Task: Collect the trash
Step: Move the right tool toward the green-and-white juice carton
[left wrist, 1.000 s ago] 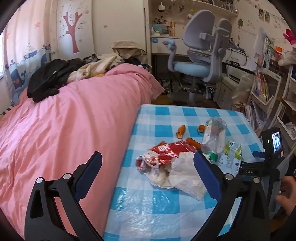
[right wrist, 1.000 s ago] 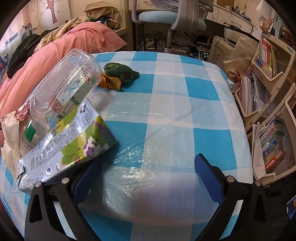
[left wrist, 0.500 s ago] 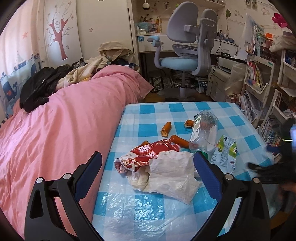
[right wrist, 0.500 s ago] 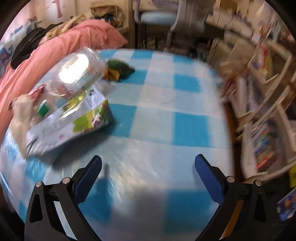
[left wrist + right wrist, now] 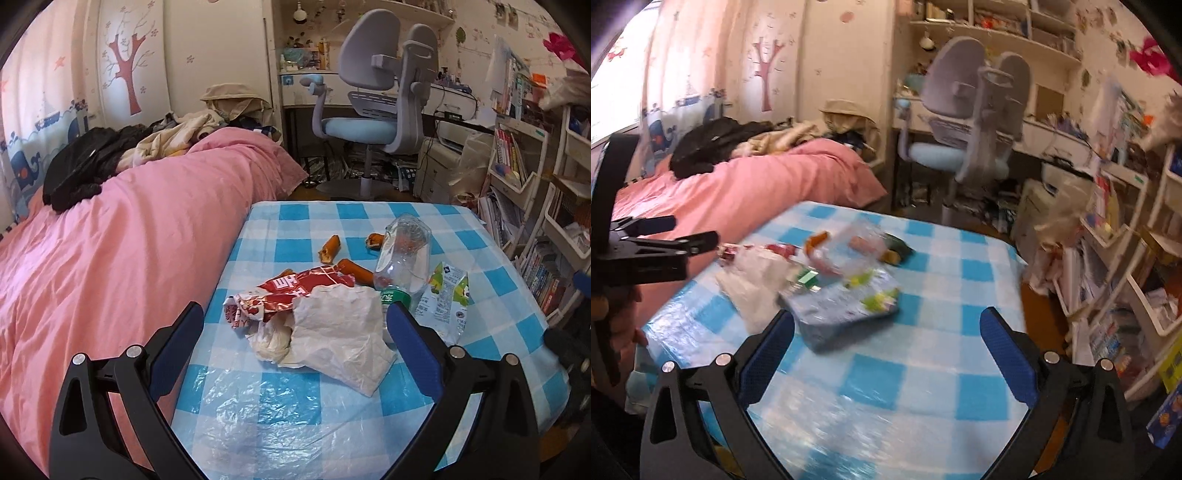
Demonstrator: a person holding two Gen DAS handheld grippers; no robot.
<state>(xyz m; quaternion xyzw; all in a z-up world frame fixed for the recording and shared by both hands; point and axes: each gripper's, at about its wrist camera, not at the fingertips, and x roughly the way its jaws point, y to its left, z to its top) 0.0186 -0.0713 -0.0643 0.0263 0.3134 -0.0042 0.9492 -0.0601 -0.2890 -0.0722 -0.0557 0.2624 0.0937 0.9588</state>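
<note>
Both your claws hang spread and empty over the trash heap on the checked table (image 5: 332, 413).

Your left claw (image 5: 291, 332) frames the red snack wrapper (image 5: 291, 288) and white plastic bag (image 5: 340, 332), untouched; the clear bottle (image 5: 402, 251) lies beyond its right finger. Your right claw (image 5: 886, 332) hovers near the drink carton (image 5: 846, 306), which lies just ahead by its left finger.

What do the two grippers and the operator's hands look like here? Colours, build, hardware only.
Both grippers match. The left gripper and right gripper have matte black, triangulated open-frame arms with cut-outs, silver screw heads at the joints, and blue textured pads on the inner fingertip faces. No cables or markings are visible. Seen from the right wrist camera, the left unit's black body sits above a bare hand; no sleeve is discernible.
</note>
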